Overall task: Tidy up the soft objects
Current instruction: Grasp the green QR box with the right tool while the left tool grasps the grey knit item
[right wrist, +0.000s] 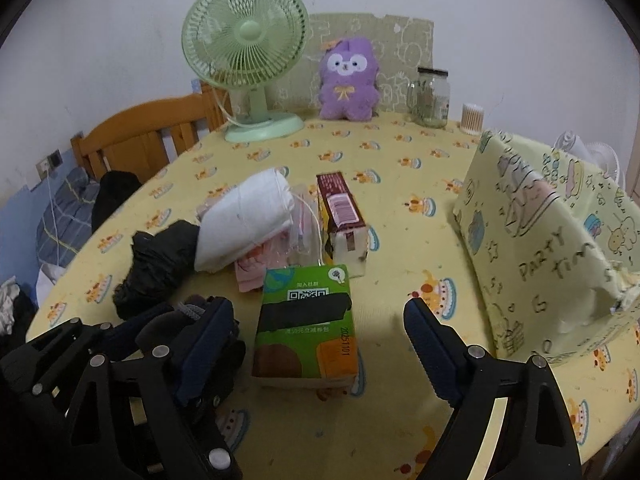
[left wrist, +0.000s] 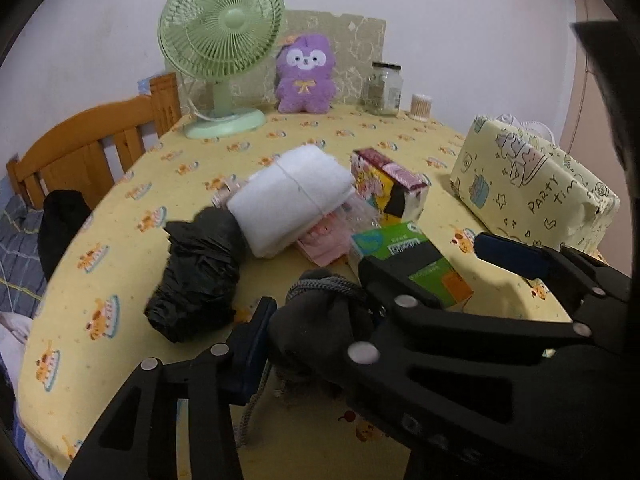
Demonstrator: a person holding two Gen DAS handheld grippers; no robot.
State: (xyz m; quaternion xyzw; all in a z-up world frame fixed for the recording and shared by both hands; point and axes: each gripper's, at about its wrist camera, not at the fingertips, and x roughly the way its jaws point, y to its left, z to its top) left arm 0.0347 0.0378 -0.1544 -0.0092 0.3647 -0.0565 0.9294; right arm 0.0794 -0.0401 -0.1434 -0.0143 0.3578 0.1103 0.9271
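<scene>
My left gripper [left wrist: 312,336] is shut on a dark grey knitted item [left wrist: 320,320] near the table's front; it also shows in the right wrist view [right wrist: 188,316]. My right gripper [right wrist: 320,340] is open around a green tissue pack [right wrist: 306,332], its pads on either side, not touching. Behind lie a black plastic bag bundle [left wrist: 200,272], a white rolled towel [left wrist: 292,196], a pink packet [left wrist: 324,240] and a colourful tissue pack [right wrist: 342,220]. A purple plush toy [left wrist: 306,76] sits at the back.
A green desk fan [left wrist: 220,52], a glass jar [left wrist: 382,88] and a cotton-swab tub [left wrist: 421,107] stand at the back. A wrapped box [right wrist: 552,248] printed "PARTY" stands at the right. A wooden bed frame [left wrist: 88,148] lies to the left of the yellow table [right wrist: 400,168].
</scene>
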